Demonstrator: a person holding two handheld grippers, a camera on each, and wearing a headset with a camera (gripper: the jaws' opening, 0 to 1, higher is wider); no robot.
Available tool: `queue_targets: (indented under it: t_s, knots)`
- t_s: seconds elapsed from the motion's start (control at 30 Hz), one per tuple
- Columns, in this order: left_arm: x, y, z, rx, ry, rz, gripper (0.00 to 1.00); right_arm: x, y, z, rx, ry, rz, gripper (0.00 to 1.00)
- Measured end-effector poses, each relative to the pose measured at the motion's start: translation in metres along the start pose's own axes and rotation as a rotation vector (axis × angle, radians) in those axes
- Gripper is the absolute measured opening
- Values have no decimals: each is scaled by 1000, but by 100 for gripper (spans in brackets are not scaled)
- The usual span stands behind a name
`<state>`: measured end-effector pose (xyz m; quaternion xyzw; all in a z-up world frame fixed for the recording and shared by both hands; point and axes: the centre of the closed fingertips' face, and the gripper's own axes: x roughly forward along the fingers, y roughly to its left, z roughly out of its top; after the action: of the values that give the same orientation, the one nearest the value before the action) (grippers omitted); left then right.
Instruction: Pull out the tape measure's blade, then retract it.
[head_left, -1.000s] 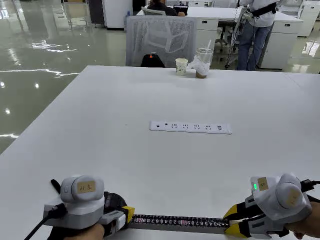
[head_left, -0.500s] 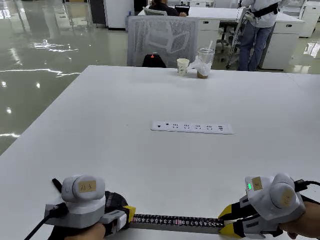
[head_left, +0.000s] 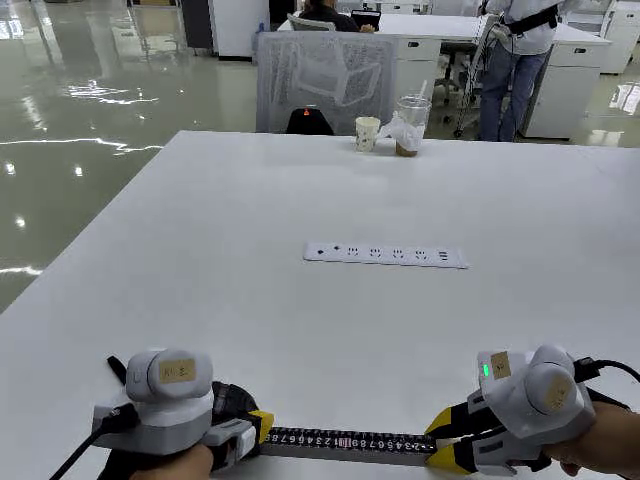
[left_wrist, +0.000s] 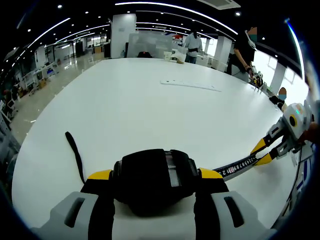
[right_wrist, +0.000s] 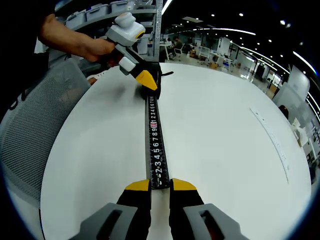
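Observation:
The black tape measure case (head_left: 230, 402) sits at the table's near left edge, with my left gripper (head_left: 242, 418) shut on it; in the left gripper view the case (left_wrist: 152, 177) is clamped between the yellow jaws. The blade (head_left: 350, 441) runs flat to the right, numbers up. My right gripper (head_left: 440, 440) is shut on the blade's end. In the right gripper view the blade (right_wrist: 155, 145) stretches straight away from my right gripper (right_wrist: 160, 186) to the case (right_wrist: 154, 76). A black wrist strap (left_wrist: 75, 150) trails from the case.
A white power strip (head_left: 385, 255) lies mid-table. Paper and plastic cups (head_left: 365, 132) stand at the far edge, a mesh chair (head_left: 320, 80) behind them. A person (head_left: 515, 60) stands at a desk in the back right. The white table (head_left: 300, 200) is bare between.
My right gripper has moved left toward the case with the blade's end in it, so less blade shows. The left gripper has stayed put on the case.

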<state>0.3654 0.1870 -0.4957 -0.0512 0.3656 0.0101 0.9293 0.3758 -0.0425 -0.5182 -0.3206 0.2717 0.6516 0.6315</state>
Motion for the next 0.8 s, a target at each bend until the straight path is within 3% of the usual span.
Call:
queue_targets:
  t_s: [0.8]
  knots:
    - [0, 0, 0, -4, 4, -8, 59, 14, 2, 17, -1, -22, 7, 10]
